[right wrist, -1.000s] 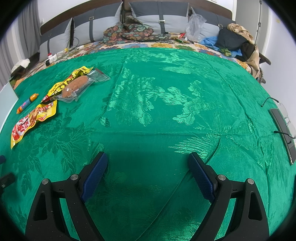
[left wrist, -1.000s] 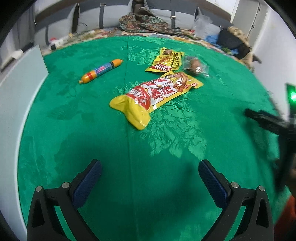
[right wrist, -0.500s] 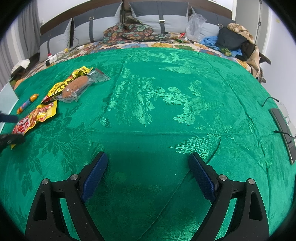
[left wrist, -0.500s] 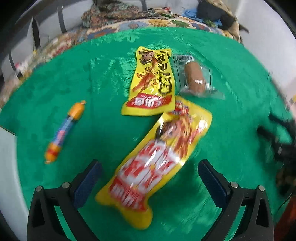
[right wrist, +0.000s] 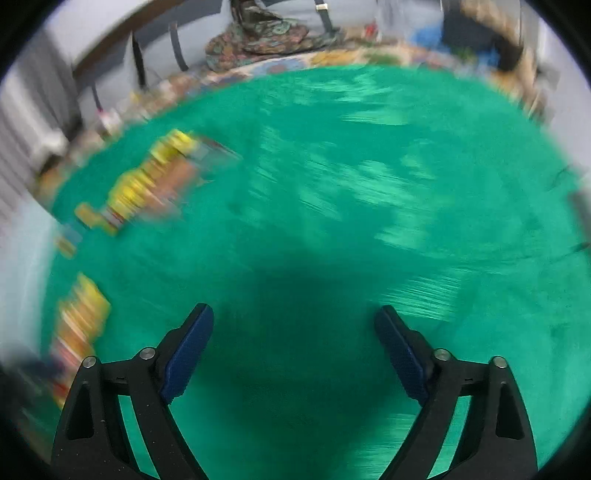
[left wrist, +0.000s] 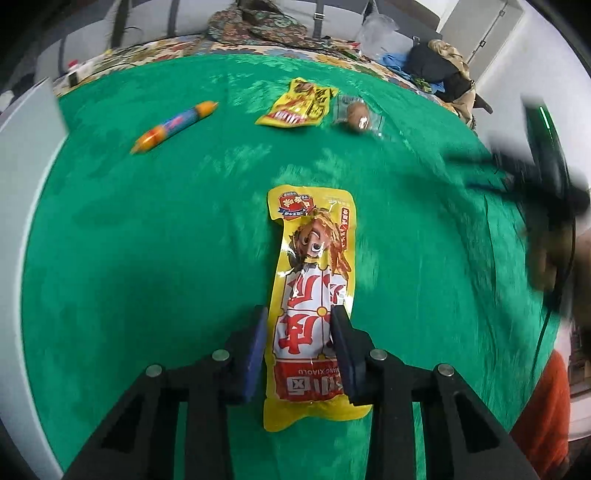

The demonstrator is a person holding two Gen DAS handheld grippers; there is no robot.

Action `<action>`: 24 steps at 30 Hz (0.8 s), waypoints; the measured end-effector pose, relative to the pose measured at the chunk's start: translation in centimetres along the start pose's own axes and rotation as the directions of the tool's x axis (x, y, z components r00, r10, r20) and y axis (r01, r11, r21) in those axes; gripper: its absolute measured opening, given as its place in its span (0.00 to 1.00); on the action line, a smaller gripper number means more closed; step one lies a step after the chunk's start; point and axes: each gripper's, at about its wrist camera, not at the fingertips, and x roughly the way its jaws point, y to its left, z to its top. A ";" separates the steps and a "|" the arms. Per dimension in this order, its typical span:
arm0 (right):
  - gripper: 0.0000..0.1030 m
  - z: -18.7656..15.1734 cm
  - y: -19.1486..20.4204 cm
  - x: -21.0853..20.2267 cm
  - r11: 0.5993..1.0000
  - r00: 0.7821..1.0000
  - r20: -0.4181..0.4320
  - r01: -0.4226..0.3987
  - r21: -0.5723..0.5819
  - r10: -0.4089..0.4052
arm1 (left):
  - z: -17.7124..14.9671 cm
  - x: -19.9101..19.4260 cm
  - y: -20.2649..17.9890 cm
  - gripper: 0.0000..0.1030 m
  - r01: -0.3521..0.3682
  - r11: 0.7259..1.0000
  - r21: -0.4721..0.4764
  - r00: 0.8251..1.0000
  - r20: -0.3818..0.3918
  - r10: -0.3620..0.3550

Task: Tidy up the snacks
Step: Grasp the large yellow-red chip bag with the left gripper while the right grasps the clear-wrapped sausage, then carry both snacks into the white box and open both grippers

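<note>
A long yellow snack packet (left wrist: 314, 258) with red print lies lengthwise between the pads of my left gripper (left wrist: 299, 312). The jaws are closing and the pads press on its sides near the lower end. Further back on the green cloth (left wrist: 147, 258) lie an orange-and-blue sausage stick (left wrist: 175, 125), a smaller yellow packet (left wrist: 297, 107) and a clear-wrapped brown snack (left wrist: 358, 114). My right gripper (right wrist: 293, 312) hangs over bare cloth with its jaws wide and closing slightly, nothing between them. Its view is blurred; the yellow packets (right wrist: 144, 192) smear at its left.
A white panel (left wrist: 22, 147) borders the cloth on the left. Patterned fabric (left wrist: 258, 22) and dark bags (left wrist: 439, 70) lie behind the far edge. The other gripper shows as a dark blur (left wrist: 535, 184) at right, above an orange sleeve (left wrist: 546, 406).
My left gripper came over the long yellow packet and narrowed onto it from wide open; the packet now lines up with the fingers. The right view has swung and blurred, jaws still wide.
</note>
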 end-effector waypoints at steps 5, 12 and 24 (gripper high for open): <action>0.85 7.2 6.2 3.8 0.996 0.996 -0.056 -0.072 0.062 0.075 | -0.9 0.0 -0.9 0.78 -0.081 0.996 0.024 0.997 -0.005 0.081; 0.53 9.7 11.1 9.4 0.992 0.983 -0.133 0.121 -0.023 -0.123 | -0.1 1.5 -2.1 0.77 -0.208 0.971 0.113 0.978 0.015 0.208; 0.47 -2.7 5.7 1.4 0.991 0.935 -0.354 -0.071 -0.112 0.027 | -4.4 -2.2 0.1 0.45 -0.026 0.999 -0.029 0.998 0.050 0.027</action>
